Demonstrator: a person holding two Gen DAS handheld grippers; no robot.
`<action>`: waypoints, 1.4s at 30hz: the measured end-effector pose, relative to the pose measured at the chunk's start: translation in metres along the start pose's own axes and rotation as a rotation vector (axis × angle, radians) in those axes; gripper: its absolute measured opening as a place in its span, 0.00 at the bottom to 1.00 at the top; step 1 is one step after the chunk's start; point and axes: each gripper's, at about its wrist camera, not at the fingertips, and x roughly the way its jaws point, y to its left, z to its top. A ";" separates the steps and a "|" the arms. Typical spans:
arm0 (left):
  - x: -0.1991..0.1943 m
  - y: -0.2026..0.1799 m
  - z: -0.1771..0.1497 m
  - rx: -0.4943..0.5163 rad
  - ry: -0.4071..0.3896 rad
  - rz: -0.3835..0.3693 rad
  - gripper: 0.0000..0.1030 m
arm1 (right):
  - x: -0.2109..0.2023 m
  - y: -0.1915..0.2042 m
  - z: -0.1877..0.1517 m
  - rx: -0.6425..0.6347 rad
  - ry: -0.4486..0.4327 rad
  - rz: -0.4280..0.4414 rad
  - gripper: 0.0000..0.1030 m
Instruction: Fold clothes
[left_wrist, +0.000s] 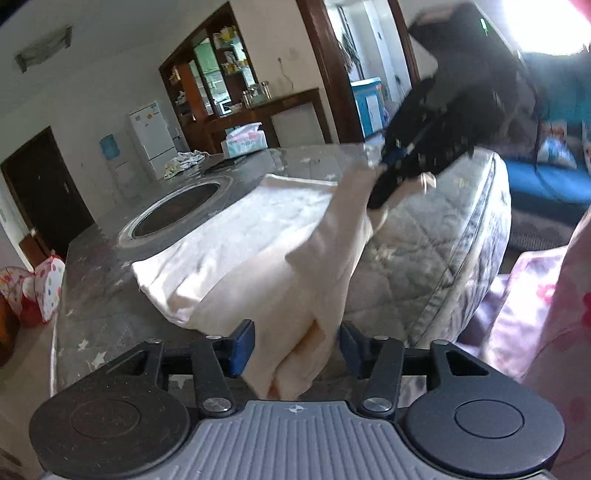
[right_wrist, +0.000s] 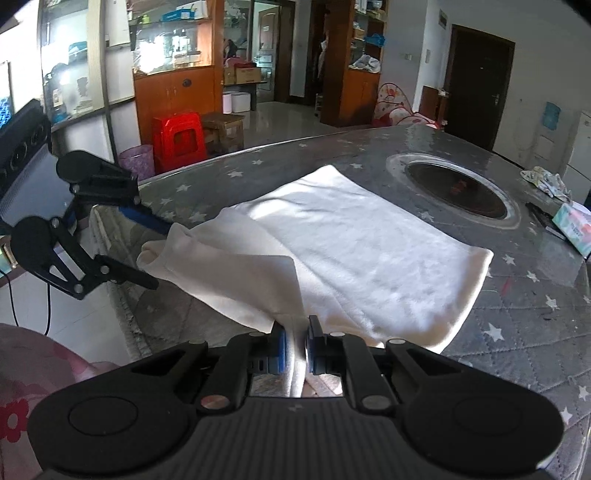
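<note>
Both tools are pinching the near edge of the white garment (right_wrist: 354, 251), the rest spread flat on the star-patterned desk (right_wrist: 517, 317). Left tool (left_wrist: 295, 349) grips one bunched corner, right tool (right_wrist: 295, 349) clamped on the other. My advice: lift evenly, keep that edge taut between them, carry it across and square it with the far hem.

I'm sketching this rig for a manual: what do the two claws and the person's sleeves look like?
Both claws, left claw and right claw, are matte black with hinged linkage bars, silver pivot screws, two round black discs and a ribbed grey body bearing a small crosshair mark. The fingertips carry blue pads. The sleeve is pink with red flowers. A thin black cable hangs below the left claw.
</note>
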 end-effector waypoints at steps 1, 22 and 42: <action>0.001 0.000 -0.001 0.007 0.002 -0.003 0.21 | 0.000 -0.001 0.000 0.003 -0.003 -0.003 0.09; -0.094 -0.015 0.047 -0.087 -0.166 -0.054 0.06 | -0.120 0.033 0.003 -0.026 -0.092 0.045 0.07; 0.089 0.087 0.049 -0.295 0.046 0.122 0.14 | 0.035 -0.079 0.030 0.165 -0.029 -0.119 0.19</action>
